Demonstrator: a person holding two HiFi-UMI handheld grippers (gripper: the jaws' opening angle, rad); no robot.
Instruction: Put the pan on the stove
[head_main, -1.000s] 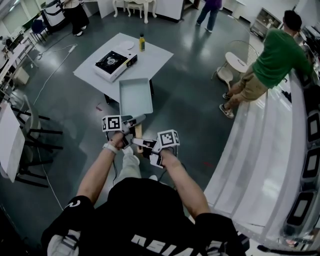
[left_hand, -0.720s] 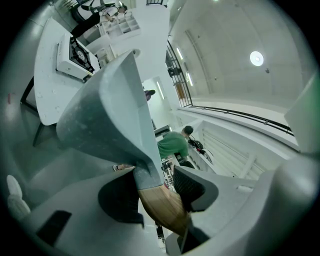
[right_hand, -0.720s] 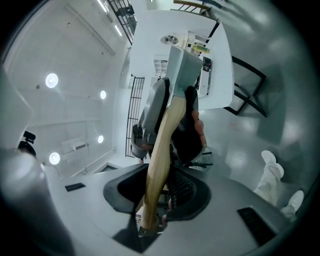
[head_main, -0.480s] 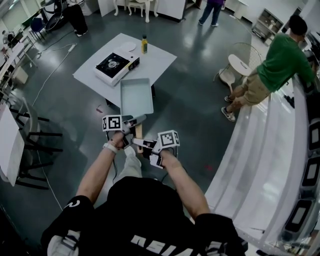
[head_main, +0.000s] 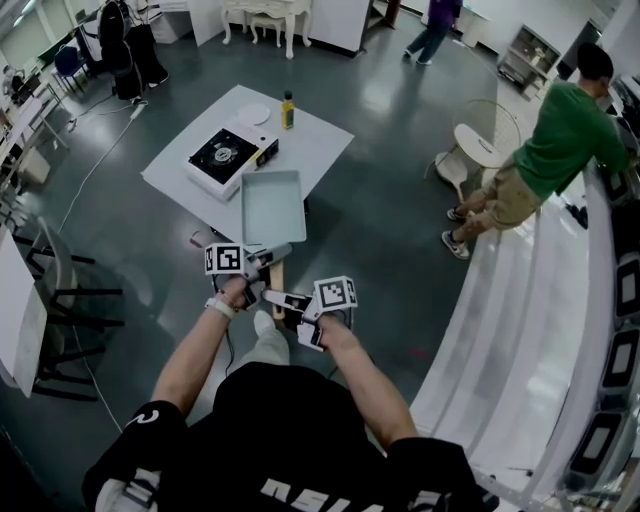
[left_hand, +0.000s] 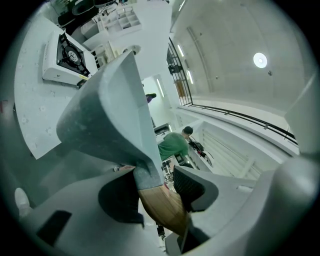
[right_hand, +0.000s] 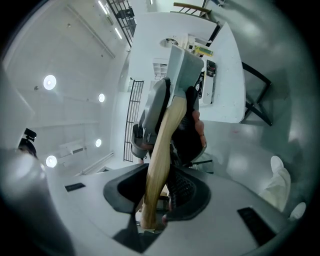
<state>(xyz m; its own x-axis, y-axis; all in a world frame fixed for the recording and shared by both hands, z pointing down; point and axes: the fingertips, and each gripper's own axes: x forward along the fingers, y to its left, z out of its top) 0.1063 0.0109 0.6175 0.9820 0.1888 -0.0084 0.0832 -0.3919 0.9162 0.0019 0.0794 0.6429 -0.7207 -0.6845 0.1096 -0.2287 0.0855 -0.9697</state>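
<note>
A pale blue-grey rectangular pan (head_main: 272, 205) with a wooden handle (head_main: 277, 281) hangs level in front of me, its far edge over the near corner of the white table (head_main: 318, 132). My left gripper (head_main: 272, 251) is shut on the handle where it joins the pan (left_hand: 107, 115), the wood (left_hand: 161, 210) pinched between its pads. My right gripper (head_main: 286, 298) is shut on the handle's near end (right_hand: 159, 150). The stove (head_main: 232, 152), a white box with a black burner top, sits on the table beyond the pan and shows in the left gripper view (left_hand: 65, 55).
A yellow-capped bottle (head_main: 287, 110) and a white disc (head_main: 256, 114) stand on the table behind the stove. A person in a green shirt (head_main: 560, 130) leans on the long white counter (head_main: 540, 300) at right, beside a round stool (head_main: 478, 138). Black chairs (head_main: 70, 290) stand at left.
Both grippers and the pan have been carried forward towards the table. The pan's far edge now reaches over the table's near corner. Both grips on the handle are unchanged.
</note>
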